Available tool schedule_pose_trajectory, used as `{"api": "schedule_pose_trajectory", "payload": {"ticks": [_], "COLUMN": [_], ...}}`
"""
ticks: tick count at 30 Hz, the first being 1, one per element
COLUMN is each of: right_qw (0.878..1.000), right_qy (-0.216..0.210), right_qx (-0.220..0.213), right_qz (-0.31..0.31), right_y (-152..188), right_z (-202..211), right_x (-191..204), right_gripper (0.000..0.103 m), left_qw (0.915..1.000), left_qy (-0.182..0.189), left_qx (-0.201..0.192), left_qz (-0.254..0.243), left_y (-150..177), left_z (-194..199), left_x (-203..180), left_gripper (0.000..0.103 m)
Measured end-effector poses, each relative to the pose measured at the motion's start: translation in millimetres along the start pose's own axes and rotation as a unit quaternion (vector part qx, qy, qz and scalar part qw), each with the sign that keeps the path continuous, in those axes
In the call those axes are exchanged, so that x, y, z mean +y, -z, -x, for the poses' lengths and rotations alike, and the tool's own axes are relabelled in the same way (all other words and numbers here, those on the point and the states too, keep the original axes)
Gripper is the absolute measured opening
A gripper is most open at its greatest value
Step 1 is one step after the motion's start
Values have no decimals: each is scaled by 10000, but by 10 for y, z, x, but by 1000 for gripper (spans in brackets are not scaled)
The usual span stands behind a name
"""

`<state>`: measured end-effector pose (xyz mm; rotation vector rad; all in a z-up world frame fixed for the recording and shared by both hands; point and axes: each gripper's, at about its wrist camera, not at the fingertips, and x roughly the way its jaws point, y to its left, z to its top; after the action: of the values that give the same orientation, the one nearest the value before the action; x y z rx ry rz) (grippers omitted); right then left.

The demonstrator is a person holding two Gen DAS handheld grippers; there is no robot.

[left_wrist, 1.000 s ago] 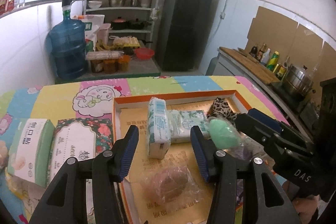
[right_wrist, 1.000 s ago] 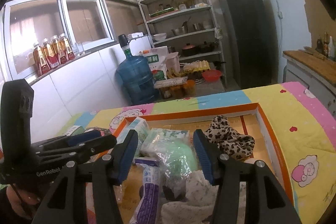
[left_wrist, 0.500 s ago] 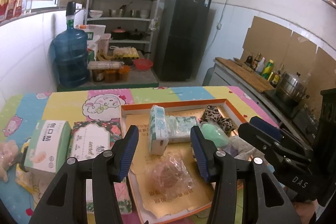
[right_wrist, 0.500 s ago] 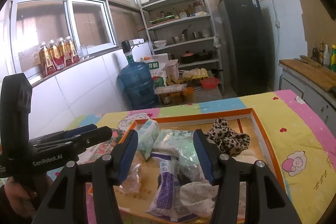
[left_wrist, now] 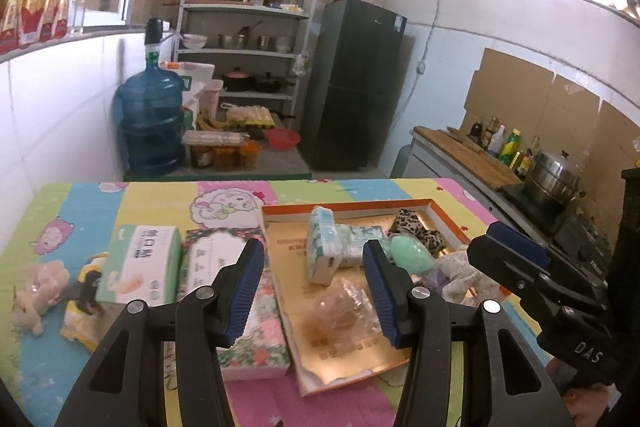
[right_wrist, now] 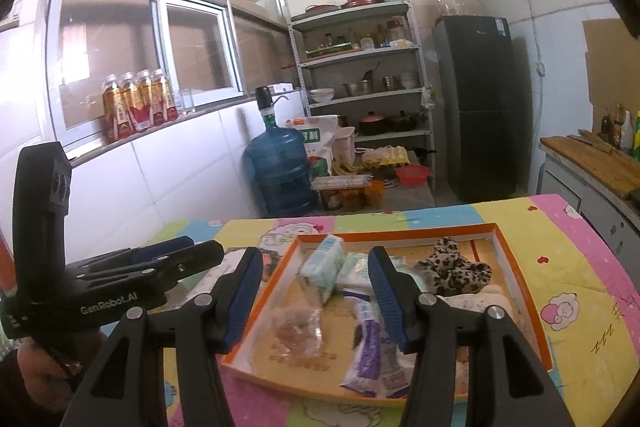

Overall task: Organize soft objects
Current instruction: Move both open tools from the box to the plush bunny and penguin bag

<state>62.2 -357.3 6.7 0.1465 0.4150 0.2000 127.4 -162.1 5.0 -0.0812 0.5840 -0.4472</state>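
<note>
We start at the orange-rimmed tray (left_wrist: 347, 205), and it sits lower and smaller in both wrist views than a second ago: we have pulled back and up from it. Inside lie the soft things: a wrapped tissue pack (left_wrist: 323, 245) standing on end, a flatter pack (left_wrist: 358, 245) beside it, a green bagged item (left_wrist: 412, 251), a leopard-print cloth (right_wrist: 452, 267) at the far corner, a clear bag with something brown (right_wrist: 296, 325), and a purple-and-white packet (right_wrist: 366, 343). More has come into sight on the left of the counter (left_wrist: 72, 199): two tissue boxes (left_wrist: 140, 265) side by side, just beside the tray, and small plush toys (left_wrist: 36, 299) near the edge.

The left hand-held gripper (left_wrist: 314, 293) hangs above the tray, fingers apart at a middling width, nothing between them. The right hand-held gripper (right_wrist: 316, 297) matches it, likewise empty.

We read this as a step back to survey; the plush toys outside the tray look like the soft things left to gather.
</note>
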Motion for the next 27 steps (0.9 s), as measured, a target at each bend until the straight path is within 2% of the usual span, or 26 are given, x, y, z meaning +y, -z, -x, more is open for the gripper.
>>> {"api": "schedule_pose_trajectory", "payload": {"ticks": [10, 27], "right_qw": [9995, 9954], "right_qy": [-197, -740], "right_qx": [-61, 159], "right_qz": [242, 587], "right_y": [2, 149], "right_z": [101, -63], "right_x": [455, 1264], "right_gripper": [55, 55], "left_qw": [9997, 9974], "left_qy": [-168, -579], "left_qx": [-154, -248], "left_qz": [28, 341], "left_y": [90, 356], "left_z": [336, 780], "left_x": [245, 933], "left_gripper": [53, 53]}}
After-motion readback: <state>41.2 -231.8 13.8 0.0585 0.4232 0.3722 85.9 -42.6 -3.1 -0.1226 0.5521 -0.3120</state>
